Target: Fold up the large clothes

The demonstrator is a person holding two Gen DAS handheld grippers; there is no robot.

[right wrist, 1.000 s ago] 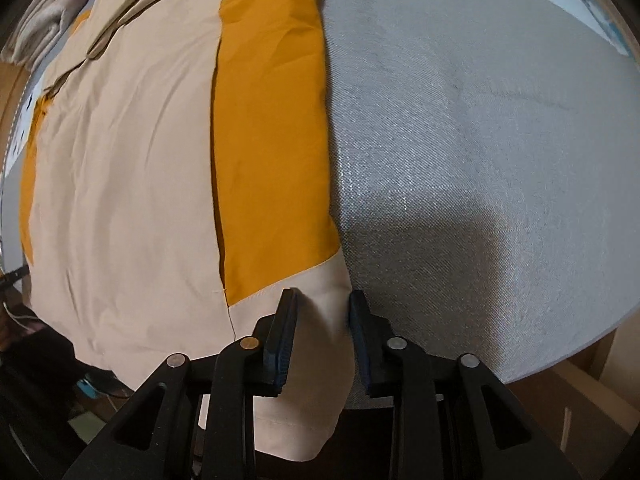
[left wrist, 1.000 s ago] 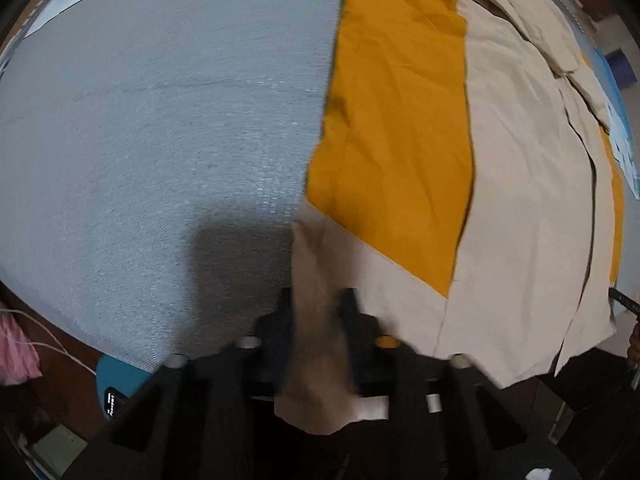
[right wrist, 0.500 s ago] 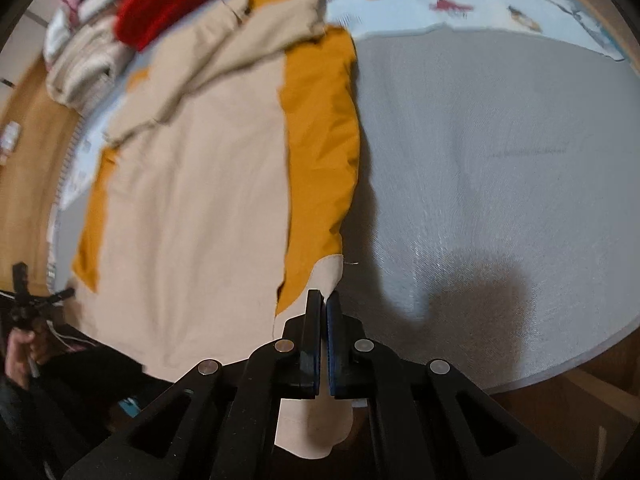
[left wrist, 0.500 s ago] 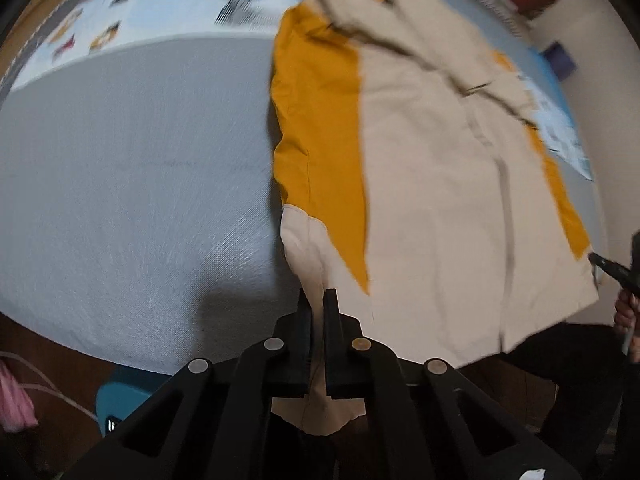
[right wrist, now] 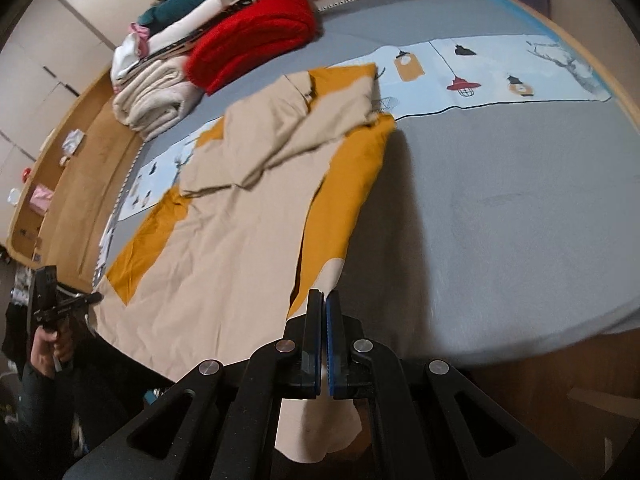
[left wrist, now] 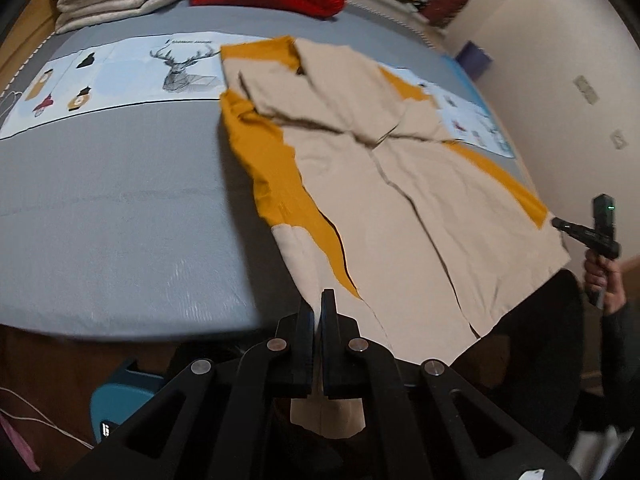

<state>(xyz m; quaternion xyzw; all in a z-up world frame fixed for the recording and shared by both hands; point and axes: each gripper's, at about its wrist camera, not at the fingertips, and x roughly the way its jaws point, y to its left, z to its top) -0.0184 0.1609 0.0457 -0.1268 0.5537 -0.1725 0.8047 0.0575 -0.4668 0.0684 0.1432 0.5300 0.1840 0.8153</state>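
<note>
On the grey bed (left wrist: 120, 200) lies the beige-and-mustard jacket (left wrist: 400, 200), its two near hem corners apparently pinched, one by the left gripper (left wrist: 316, 312) and one by the right gripper (right wrist: 324, 312), fingers closed.

The garment (left wrist: 420, 208) lies spread on the bed (left wrist: 120, 208), ahead of both grippers. The left gripper (left wrist: 316, 312) pinches its near left corner and the right gripper (right wrist: 323, 304) its near right corner, each corner hanging off the bed's near edge. Far ahead, beyond the garment's collar end, folded blankets (right wrist: 160, 100) are stacked on the bed.
</note>
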